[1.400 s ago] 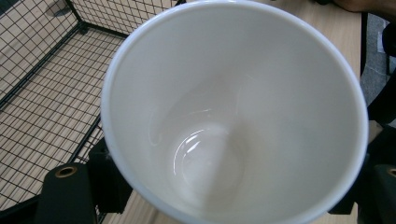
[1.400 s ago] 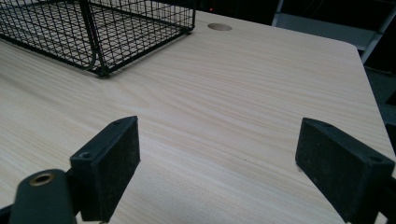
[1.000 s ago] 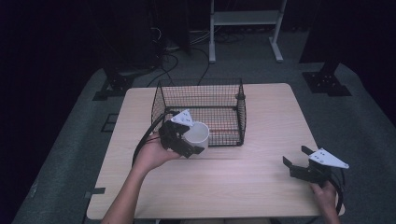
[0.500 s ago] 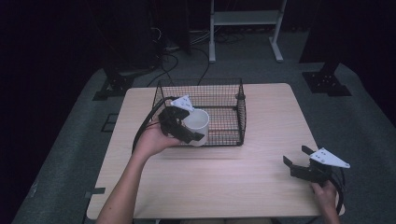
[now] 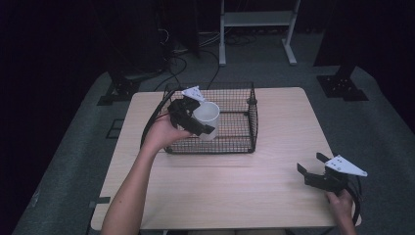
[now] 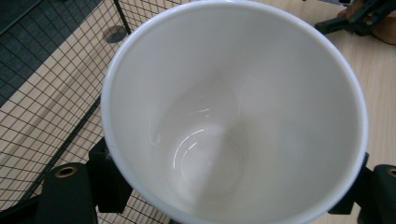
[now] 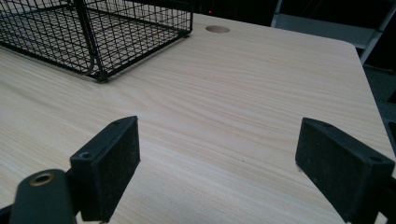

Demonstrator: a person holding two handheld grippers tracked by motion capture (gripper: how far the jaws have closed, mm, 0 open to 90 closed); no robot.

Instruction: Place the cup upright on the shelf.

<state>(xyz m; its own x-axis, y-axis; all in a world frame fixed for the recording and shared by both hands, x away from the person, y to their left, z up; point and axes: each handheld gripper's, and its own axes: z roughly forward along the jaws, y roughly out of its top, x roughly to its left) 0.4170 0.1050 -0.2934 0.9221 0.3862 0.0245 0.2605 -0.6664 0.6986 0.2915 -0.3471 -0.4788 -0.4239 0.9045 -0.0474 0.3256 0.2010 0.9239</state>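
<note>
A white cup (image 5: 207,115) is held over the left part of a black wire basket (image 5: 244,139) on the table, with my left gripper (image 5: 197,121) shut on its sides. In the left gripper view the cup (image 6: 233,112) is seen from its open mouth, empty inside, with the basket mesh (image 6: 51,88) beneath it. My right gripper (image 5: 309,165) stands open near the table's front right corner. The right gripper view shows its two pads (image 7: 112,163) spread wide over bare wood, the basket (image 7: 93,32) farther off at upper left.
The wooden table (image 5: 235,186) has a round cable hole (image 7: 217,29) past the basket. A white-legged stand (image 5: 254,29) and dark equipment bases (image 5: 342,85) stand on the floor beyond the table. Cables lie on the carpet at the back.
My left gripper has carried the cup up and away from me, from the basket's near-left corner to above its inside. The right gripper has stayed put.
</note>
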